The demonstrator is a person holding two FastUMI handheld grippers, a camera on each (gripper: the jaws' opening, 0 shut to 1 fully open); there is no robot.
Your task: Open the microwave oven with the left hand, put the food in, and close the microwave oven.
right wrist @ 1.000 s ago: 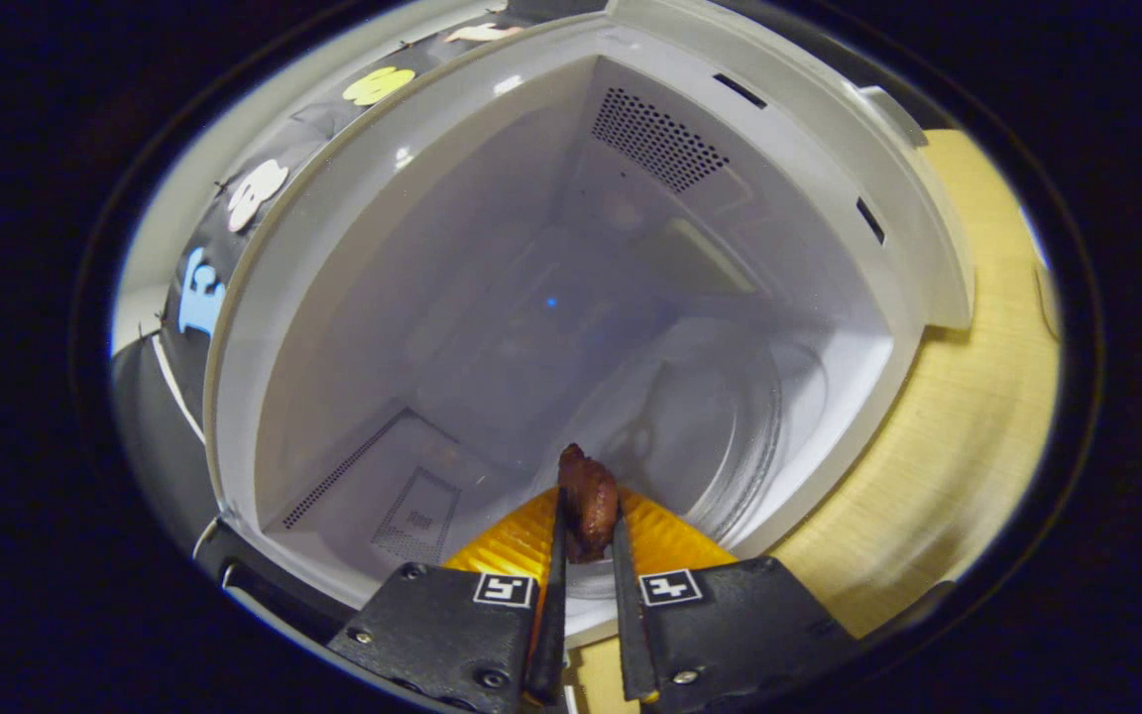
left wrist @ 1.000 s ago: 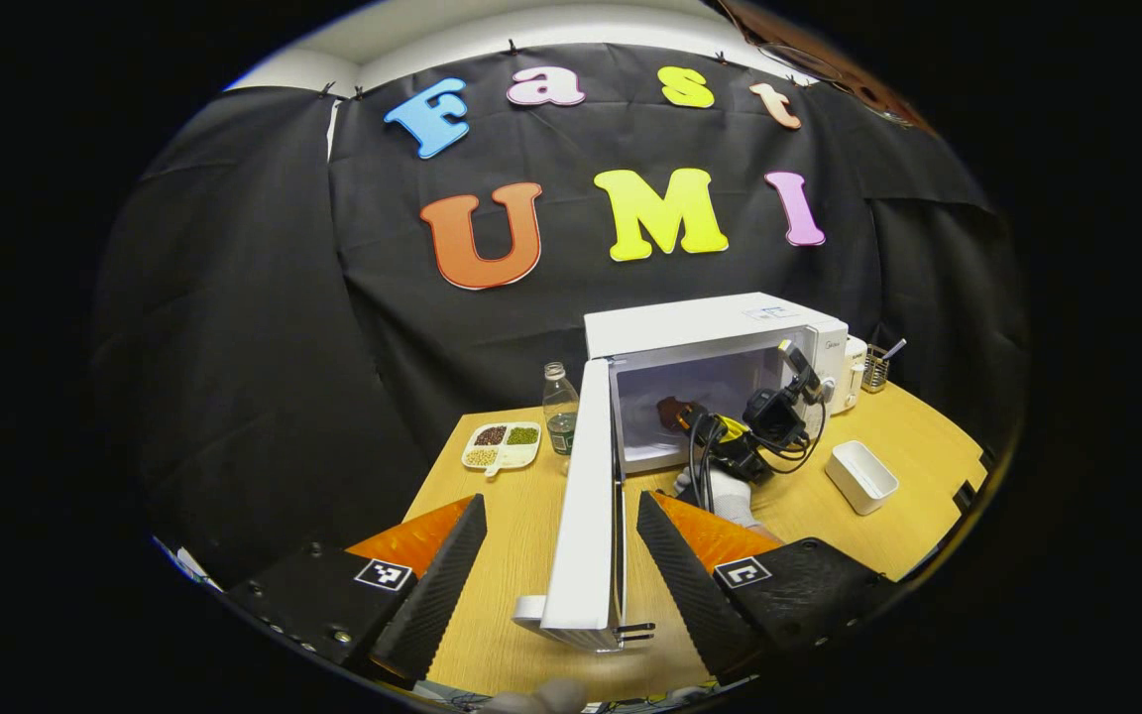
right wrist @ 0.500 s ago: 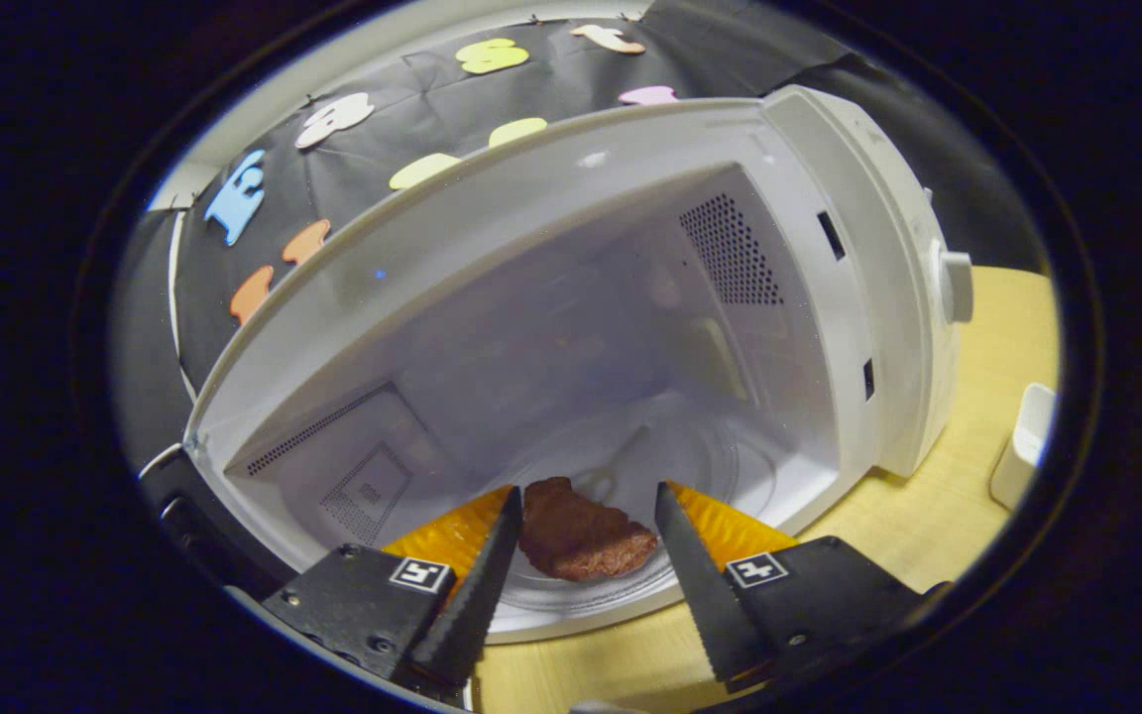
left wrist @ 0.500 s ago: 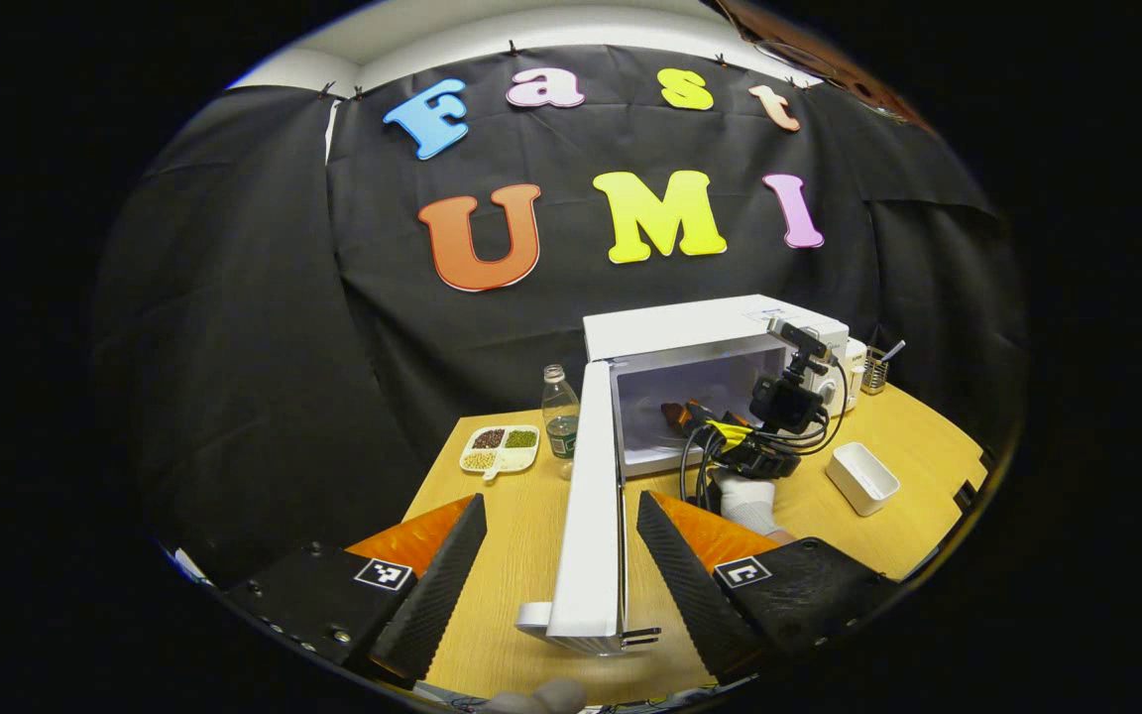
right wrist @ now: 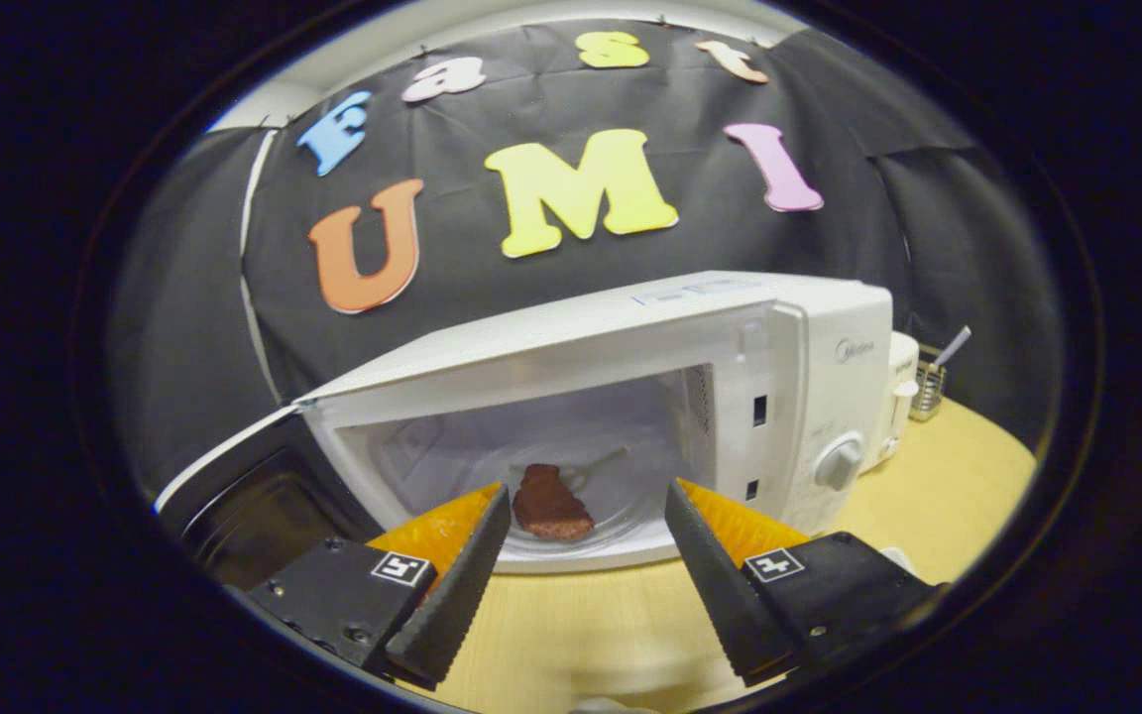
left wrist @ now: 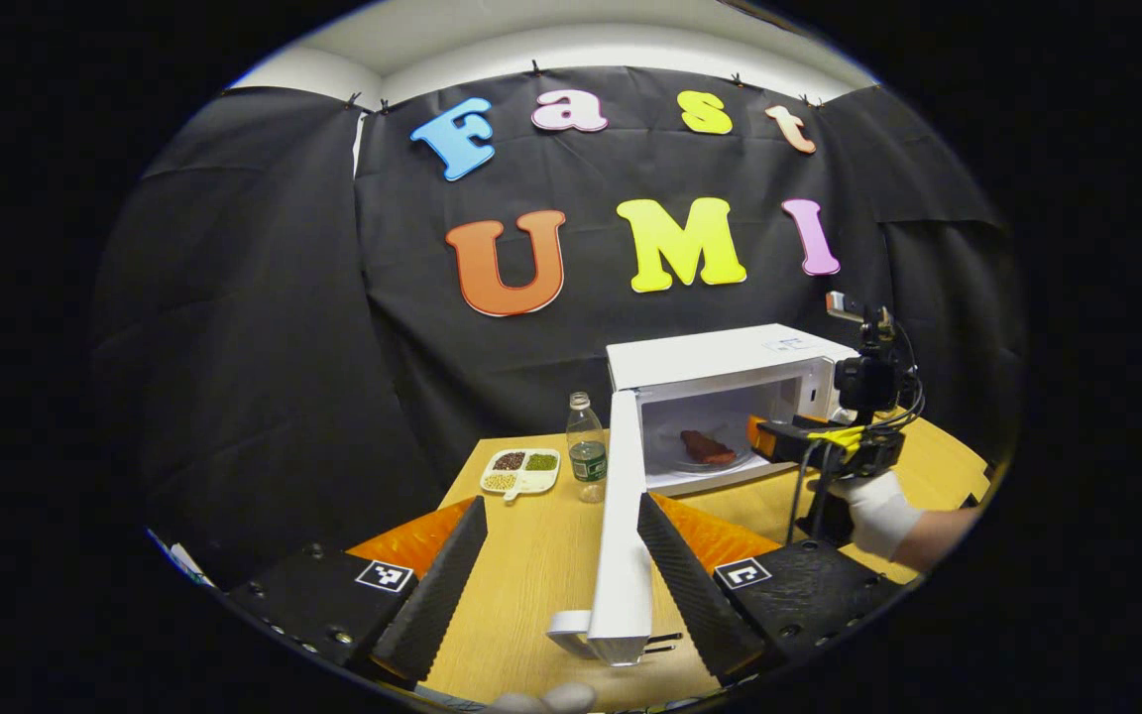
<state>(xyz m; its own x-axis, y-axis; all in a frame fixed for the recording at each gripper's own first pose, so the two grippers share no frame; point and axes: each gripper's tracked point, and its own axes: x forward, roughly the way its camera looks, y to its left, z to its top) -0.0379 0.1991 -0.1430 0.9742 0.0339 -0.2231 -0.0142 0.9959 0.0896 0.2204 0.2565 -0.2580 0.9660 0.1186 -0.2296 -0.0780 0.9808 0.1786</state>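
Microwave [right wrist: 829,347]: food [right wrist: 549,504] inside, door [left wrist: 624,535] open between wide left tongs [left wrist: 561,575]; right tongs [right wrist: 581,565] wide, empty; a hasty swing could bounce the door unlatched.

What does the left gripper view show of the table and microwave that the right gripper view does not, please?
Left gripper view alone: a plastic bottle and a divided dish of beans left of the microwave door, seen edge-on between the open left gripper; also a gloved hand.

Right gripper view alone: the control knob and the door's dark window, beyond the open right gripper.

Both: the open microwave with the food on its glass plate.
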